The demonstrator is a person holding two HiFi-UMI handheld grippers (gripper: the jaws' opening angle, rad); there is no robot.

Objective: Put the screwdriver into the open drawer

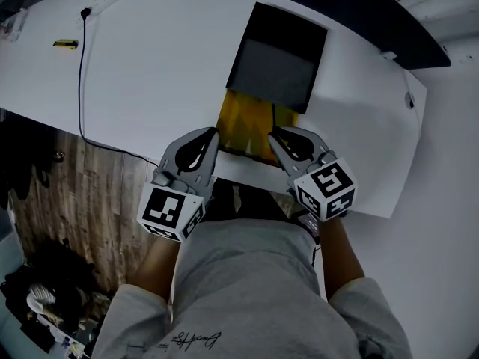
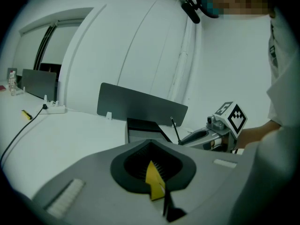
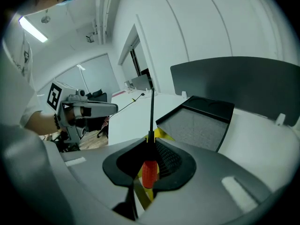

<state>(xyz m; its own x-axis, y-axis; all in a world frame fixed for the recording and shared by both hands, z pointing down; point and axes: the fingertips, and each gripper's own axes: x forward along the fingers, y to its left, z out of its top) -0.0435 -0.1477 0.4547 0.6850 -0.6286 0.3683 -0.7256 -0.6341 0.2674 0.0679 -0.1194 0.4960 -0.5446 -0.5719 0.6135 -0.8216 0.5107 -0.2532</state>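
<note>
Underneath everything lies a wide white tabletop [image 1: 150, 73], with a strip of brown wood-plank floor [image 1: 75, 193] showing past its near edge on the left. On the table stands a dark, flat-topped rectangular cabinet [image 1: 281, 54]. From its near side a drawer with a bright yellow inside [image 1: 243, 122] is pulled out toward the person, whose grey shirt fills the bottom of the head view.

Both grippers sit at the front of that drawer, side by side and apart. The grey left gripper [image 1: 212, 134] points at the drawer's left front corner. In its own view [image 2: 152, 158] the two jaws are pressed together with nothing between the ribbed pads; only the yellow of the drawer shows through the gap.

The grey right gripper [image 1: 275, 134] points at the drawer's right side and is clamped on the task's thing, a screwdriver with a red-orange handle and a thin dark shaft [image 3: 149, 172]. The handle sits between the pads, and the shaft sticks straight out past the jaw tips. From the head view the shaft [image 1: 274, 117] lies over the right part of the yellow drawer, aimed at the dark cabinet. Whether its tip touches anything I cannot tell. The left gripper view shows the same shaft [image 2: 175, 130] rising from the other gripper's tips.

A thin black cable [image 1: 81, 88] runs across the table's left side, and near the far left edge lies a small yellow object [image 1: 65, 44], too small to identify.
</note>
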